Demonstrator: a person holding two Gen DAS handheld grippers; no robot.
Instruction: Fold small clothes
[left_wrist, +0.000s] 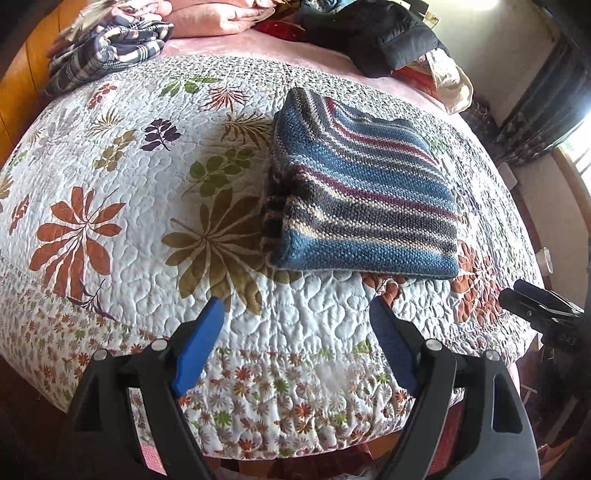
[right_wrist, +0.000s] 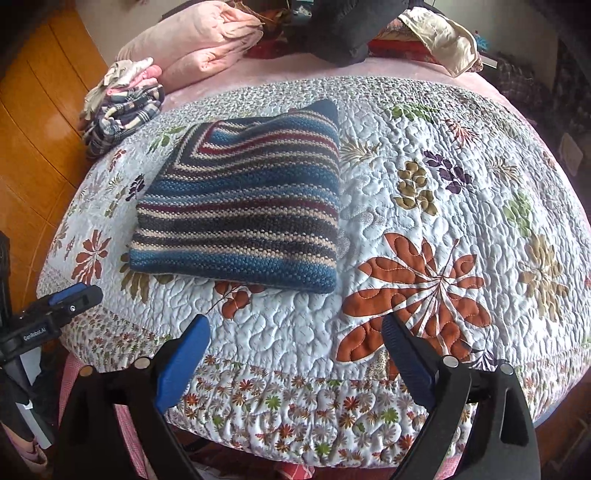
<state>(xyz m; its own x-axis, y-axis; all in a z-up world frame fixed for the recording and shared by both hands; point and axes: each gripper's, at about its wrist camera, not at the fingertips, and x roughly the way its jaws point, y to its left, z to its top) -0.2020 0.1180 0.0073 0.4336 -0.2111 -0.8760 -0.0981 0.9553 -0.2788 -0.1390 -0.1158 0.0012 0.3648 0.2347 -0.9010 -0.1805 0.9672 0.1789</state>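
**Striped knit folded; both my grippers empty at the bed's edge**

My left gripper (left_wrist: 295, 306) hangs over the near edge of the white quilted bedspread with its leaf and flower print (left_wrist: 122, 173), blue-padded fingers (left_wrist: 199, 343) spread wide with nothing between them; my right gripper (right_wrist: 295, 325) is the same, jaws apart and empty, over the same near border. The blue, maroon and cream striped knitted garment (right_wrist: 240, 206) lies just beyond both, flat on the bedspread, squared into a thick rectangle with layers stacked at its left side as the left wrist view shows (left_wrist: 362, 199); I judge this piece essentially folded, which would explain why neither gripper touches it. It sits near the front of the bed, I think because that is the easiest working patch to reach; clutter is kept well apart at the far side: a crumpled navy and white plaid cloth (left_wrist: 107, 48), a rumpled pink quilted blanket (right_wrist: 195, 48), a black padded jacket (left_wrist: 388, 40). The plaid cloth looks the likeliest next piece, though I cannot tell its size; reaching it means passing over the folded knit without dragging it.
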